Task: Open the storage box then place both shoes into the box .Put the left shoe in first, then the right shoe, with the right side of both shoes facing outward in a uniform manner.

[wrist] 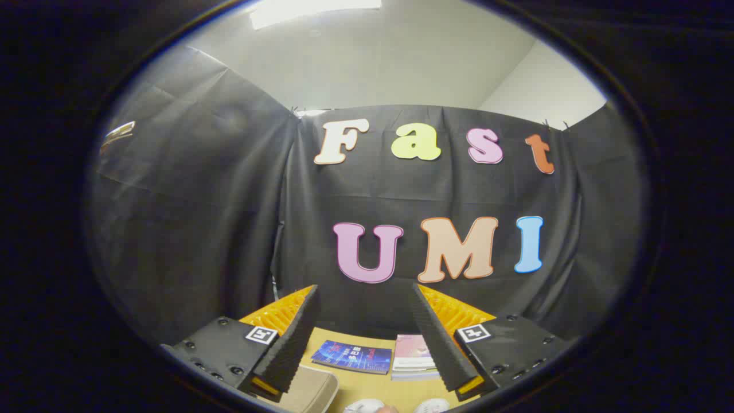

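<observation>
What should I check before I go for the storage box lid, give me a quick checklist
1. Gripper fingers open, nothing between them: ok.
2. Storage box near the left finger, lid apparently closed: cannot tell for sure.
3. Two shoes barely visible below the fingers; which is left: cannot tell.
4. Two booklets lie on the table beyond the fingers, apart from the box: ok.
5. Gripper pointed toward the box: not ok, it faces the wall.

The tabletop was tan. On it lay a dark blue booklet with pale lettering, and beside it a pink-and-white booklet. The storage box was beige. Two shoes were white. The tongs stood open, gripping nothing.
</observation>
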{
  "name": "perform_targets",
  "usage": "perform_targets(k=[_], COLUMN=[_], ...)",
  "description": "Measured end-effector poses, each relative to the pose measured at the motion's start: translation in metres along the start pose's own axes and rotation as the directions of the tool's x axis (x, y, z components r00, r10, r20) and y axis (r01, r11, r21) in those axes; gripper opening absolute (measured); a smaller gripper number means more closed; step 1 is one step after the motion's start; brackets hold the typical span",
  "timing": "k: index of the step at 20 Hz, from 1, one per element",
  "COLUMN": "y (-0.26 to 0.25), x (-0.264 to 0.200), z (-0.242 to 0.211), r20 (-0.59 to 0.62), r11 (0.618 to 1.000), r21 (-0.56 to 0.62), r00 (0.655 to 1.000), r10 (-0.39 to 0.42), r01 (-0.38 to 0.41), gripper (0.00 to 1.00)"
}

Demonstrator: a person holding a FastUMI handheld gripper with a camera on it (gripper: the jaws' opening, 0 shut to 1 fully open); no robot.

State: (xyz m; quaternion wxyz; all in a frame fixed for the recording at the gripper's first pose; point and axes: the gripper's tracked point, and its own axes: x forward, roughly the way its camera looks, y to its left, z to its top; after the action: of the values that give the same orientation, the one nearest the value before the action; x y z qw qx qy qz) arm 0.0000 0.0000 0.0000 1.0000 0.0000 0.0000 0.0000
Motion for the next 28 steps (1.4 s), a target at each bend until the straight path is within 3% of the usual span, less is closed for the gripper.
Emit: perform_targets(k=[16,20,25,28], y=[-0.014,-0.01,0.011,0.025], x=[0.022,0.029,0.03,0.024], z=[-0.019,-0.045,-0.12,-0.175], r20=[-0.044,-0.102,-0.259,-0.362], r11=[0.998,0.992,0.931,0.863], r21=[0.037,0.086,0.329,0.488], r00=[0.998,0.99,0.934,0.87], r10=[0.055,0.102,0.248,0.335], r01=[-0.053,-0.093,-0.156,-0.129], gripper=[0.98,0.98,0.98,0.98])
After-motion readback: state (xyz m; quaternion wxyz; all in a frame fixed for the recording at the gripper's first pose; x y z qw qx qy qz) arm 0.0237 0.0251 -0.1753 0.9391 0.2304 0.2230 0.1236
